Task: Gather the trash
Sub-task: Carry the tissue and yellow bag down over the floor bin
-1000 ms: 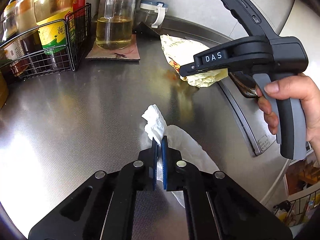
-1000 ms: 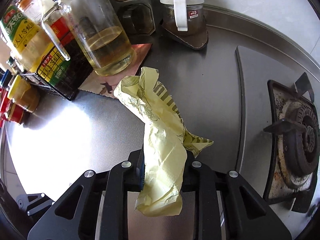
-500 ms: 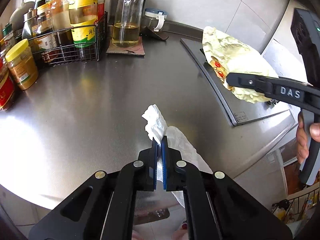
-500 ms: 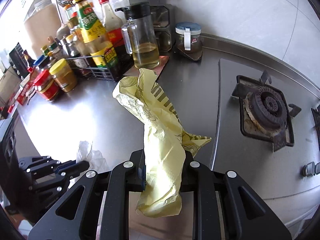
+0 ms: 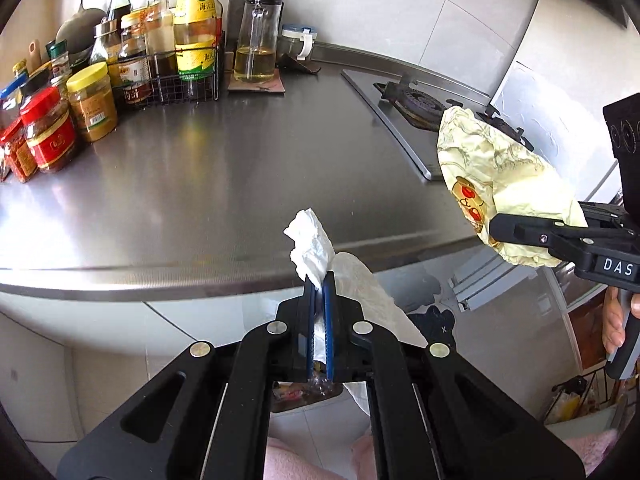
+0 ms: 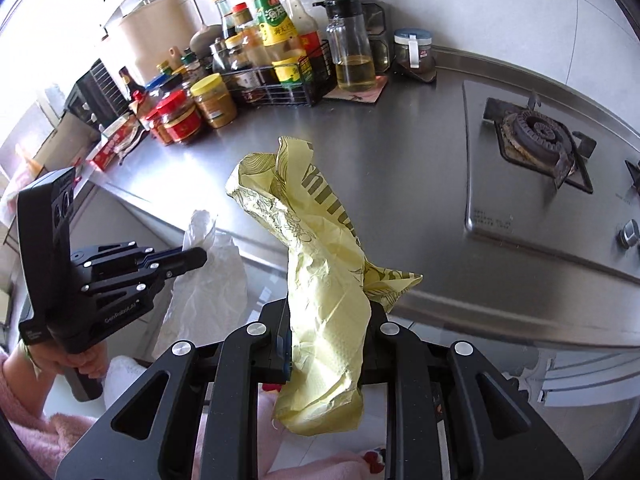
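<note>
**Colour and pattern survey**

Crumpled pale-yellow paper wrapper (image 6: 320, 288): dark printed lettering, olive line-drawing, red-and-orange emblem. Crumpled white tissue (image 5: 316, 248): plain. Brushed silver steel desk (image 5: 220, 184): unpatterned. Black hand-held gripper (image 5: 319, 292): blue pads. Yellow-lidded jar (image 5: 91, 100): ochre contents.

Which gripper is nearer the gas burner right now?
Right. The right gripper, shut on the yellow wrapper, hangs off the counter edge on the gas burner side. The left gripper, clamping the white tissue, is farther off.
</note>
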Demonstrator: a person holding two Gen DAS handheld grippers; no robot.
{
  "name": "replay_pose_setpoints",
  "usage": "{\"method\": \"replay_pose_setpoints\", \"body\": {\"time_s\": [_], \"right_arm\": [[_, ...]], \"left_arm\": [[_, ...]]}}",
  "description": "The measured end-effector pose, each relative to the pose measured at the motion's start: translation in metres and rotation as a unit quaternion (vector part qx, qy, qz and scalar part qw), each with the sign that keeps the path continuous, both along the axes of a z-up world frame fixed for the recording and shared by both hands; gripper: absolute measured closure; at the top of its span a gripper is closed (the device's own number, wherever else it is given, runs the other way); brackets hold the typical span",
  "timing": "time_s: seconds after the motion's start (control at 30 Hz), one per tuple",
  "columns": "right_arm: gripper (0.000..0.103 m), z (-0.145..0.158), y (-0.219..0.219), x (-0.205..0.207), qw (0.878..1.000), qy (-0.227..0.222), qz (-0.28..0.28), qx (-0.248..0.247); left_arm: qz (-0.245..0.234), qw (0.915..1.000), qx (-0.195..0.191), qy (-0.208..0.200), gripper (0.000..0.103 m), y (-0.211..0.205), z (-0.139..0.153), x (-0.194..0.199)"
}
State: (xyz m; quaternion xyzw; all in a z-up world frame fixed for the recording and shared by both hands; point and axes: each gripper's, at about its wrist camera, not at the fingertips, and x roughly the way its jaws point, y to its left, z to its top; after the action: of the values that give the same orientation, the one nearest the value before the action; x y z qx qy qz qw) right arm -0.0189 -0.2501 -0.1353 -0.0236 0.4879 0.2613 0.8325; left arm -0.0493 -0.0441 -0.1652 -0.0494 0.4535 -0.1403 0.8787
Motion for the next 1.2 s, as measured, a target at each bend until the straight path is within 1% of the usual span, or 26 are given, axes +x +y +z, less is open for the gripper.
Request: {"method": "replay_pose_setpoints", "body": {"time_s": [0.1, 0.23, 0.33, 0.47, 0.6, 0.83, 1.0, 1.1, 1.2], "right_arm": [[0.081, -0.029, 0.004, -0.019, 1.0, 0.029, 0.01, -0.006], [0.081, -0.081, 0.007, -0.033, 0.996, 0.083, 0.007, -0.014], [0.081, -0.119, 0.008, -0.038, 0.993, 0.112, -0.006, -0.025], [0.081, -0.164, 0.009, -0.037, 0.989, 0.142, -0.036, -0.019], [0.081, -0.204, 0.014, -0.033, 0.983, 0.175, -0.059, -0.006], [0.081, -0.269, 0.021, -0.014, 0.966, 0.237, -0.105, 0.018], [0.081, -0.313, 0.026, 0.006, 0.954, 0.268, -0.132, 0.019], [0.081, -0.339, 0.032, 0.015, 0.951, 0.279, -0.137, 0.001], [0.081, -0.358, 0.034, 0.021, 0.947, 0.283, -0.151, -0.003]], "left_arm": [[0.007, 0.9998, 0.001, 0.016, 0.101, 0.007, -0.017, -0.017], [0.017, 0.9984, 0.006, 0.055, 0.101, 0.013, -0.055, -0.03], [0.019, 0.9966, 0.006, 0.08, 0.101, 0.016, -0.087, -0.034], [0.023, 0.9923, 0.01, 0.121, 0.101, 0.016, -0.131, -0.032], [0.024, 0.9879, 0.013, 0.153, 0.101, 0.014, -0.169, -0.029], [0.022, 0.9796, 0.011, 0.199, 0.101, 0.008, -0.227, -0.012], [0.021, 0.9726, 0.003, 0.231, 0.101, 0.003, -0.268, 0.002], [0.012, 0.9699, 0.01, 0.243, 0.101, -0.002, -0.292, 0.005], [0.006, 0.9671, 0.013, 0.254, 0.101, -0.004, -0.312, 0.01]]}}
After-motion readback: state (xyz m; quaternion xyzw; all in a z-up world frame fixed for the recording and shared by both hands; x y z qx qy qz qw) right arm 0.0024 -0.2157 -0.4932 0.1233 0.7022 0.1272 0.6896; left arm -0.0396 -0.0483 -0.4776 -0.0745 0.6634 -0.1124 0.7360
